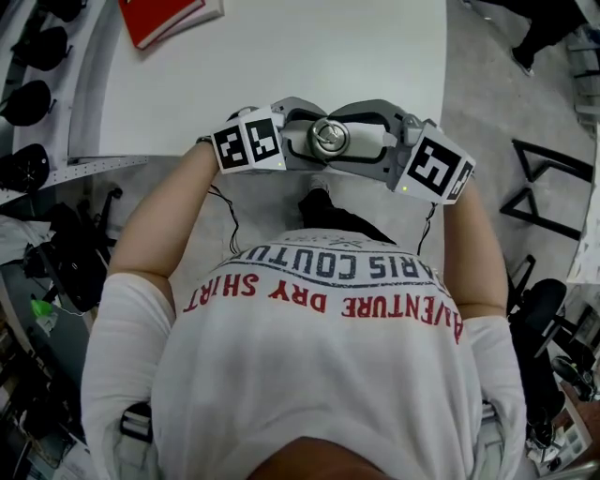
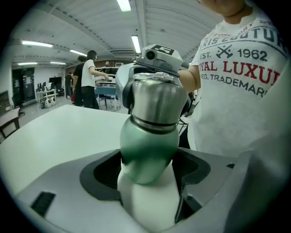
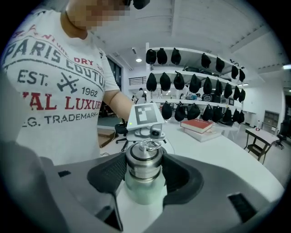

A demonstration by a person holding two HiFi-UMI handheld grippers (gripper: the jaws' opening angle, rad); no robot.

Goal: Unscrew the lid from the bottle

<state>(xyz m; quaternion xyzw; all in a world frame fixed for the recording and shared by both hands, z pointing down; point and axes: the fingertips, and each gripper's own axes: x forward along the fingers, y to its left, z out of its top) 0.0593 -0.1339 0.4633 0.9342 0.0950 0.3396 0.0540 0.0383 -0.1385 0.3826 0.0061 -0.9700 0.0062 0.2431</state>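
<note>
Bottle (image 2: 146,136) clamped in left gripper (image 2: 150,170) — lid (image 3: 143,163) gripped by right gripper (image 3: 144,176).

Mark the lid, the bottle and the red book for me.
lid (image 3: 144,164), right gripper view, on its steel side wall.
bottle (image 2: 148,145), left gripper view, on the green band of its body.
red book (image 1: 159,17), head view, on its red cover.

We wear a white short-sleeved T-shirt (image 1: 309,375) with red and dark grey lettering, filling the lower frame of the head view. Our left gripper (image 2: 150,170) and right gripper (image 3: 145,175) have pale grey shells and black jaw pads. Each carries a white marker cube (image 1: 248,142) with black squares, and thin black cables (image 1: 230,217) hang beneath.
</note>
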